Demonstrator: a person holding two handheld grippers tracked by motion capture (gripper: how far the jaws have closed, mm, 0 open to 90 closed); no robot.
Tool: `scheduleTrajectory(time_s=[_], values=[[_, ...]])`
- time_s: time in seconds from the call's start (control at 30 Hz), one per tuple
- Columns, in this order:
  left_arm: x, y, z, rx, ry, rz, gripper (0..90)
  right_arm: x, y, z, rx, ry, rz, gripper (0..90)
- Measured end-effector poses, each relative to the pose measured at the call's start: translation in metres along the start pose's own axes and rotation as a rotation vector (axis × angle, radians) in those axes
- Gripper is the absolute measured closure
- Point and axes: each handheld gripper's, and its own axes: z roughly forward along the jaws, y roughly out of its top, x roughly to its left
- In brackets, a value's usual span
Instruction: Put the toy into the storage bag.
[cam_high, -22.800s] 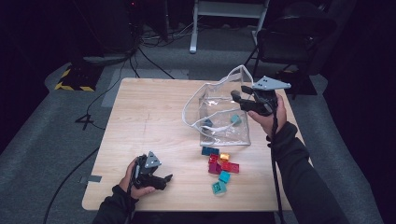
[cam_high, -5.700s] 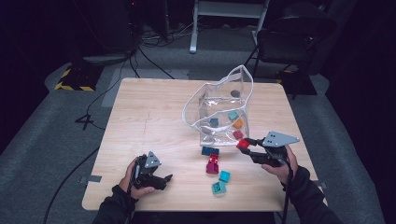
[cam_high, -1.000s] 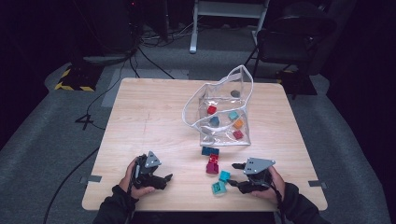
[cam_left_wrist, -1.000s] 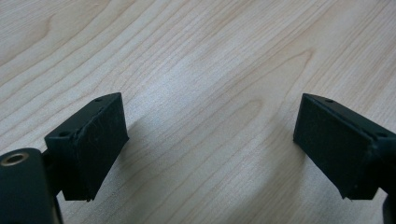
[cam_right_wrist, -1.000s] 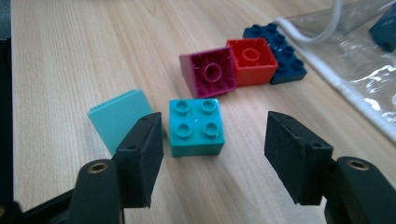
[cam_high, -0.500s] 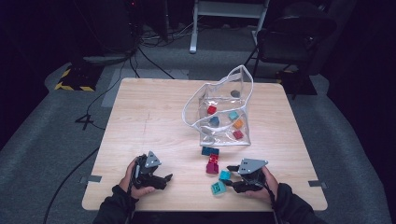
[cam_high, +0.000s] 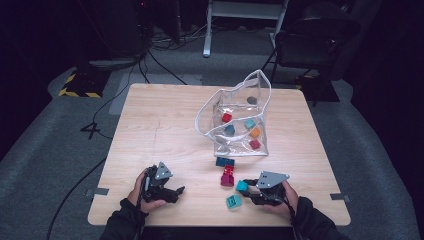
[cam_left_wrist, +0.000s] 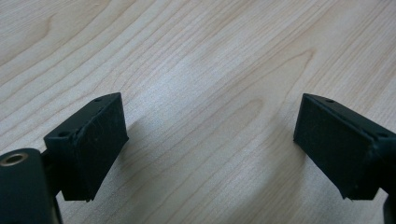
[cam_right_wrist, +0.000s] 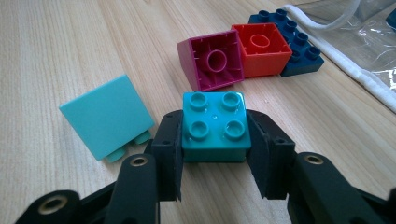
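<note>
Right gripper (cam_right_wrist: 215, 154) just closed on teal brick (cam_right_wrist: 214, 126)

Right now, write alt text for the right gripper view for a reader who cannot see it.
The right gripper has its two black jaws closed on a teal plastic four-stud building block on the pale wooden table. To its left a lighter turquoise block lies tipped over; behind sit a magenta block, a red block and a dark blue brick.
</note>
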Motion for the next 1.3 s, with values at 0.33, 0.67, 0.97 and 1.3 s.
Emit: scheduleTrajectory(time_s=[0.33, 0.67, 0.97, 1.3], values=[[0.000, 0.000, 0.000, 0.000, 0.000, 0.001, 9.8, -0.009, -0.002, -0.009, -0.018, -0.019, 0.046, 59.5], [0.000, 0.000, 0.000, 0.000, 0.000, 0.001, 9.8, -0.019, -0.003, -0.030, -0.062, -0.069, 0.080, 59.5], [0.000, 0.000, 0.000, 0.000, 0.000, 0.001, 9.8, -0.034, 0.008, -0.055, -0.138, -0.131, 0.135, 59.6], [0.000, 0.000, 0.000, 0.000, 0.000, 0.001, 9.8, -0.045, 0.036, -0.082, -0.207, -0.204, 0.135, 59.6]])
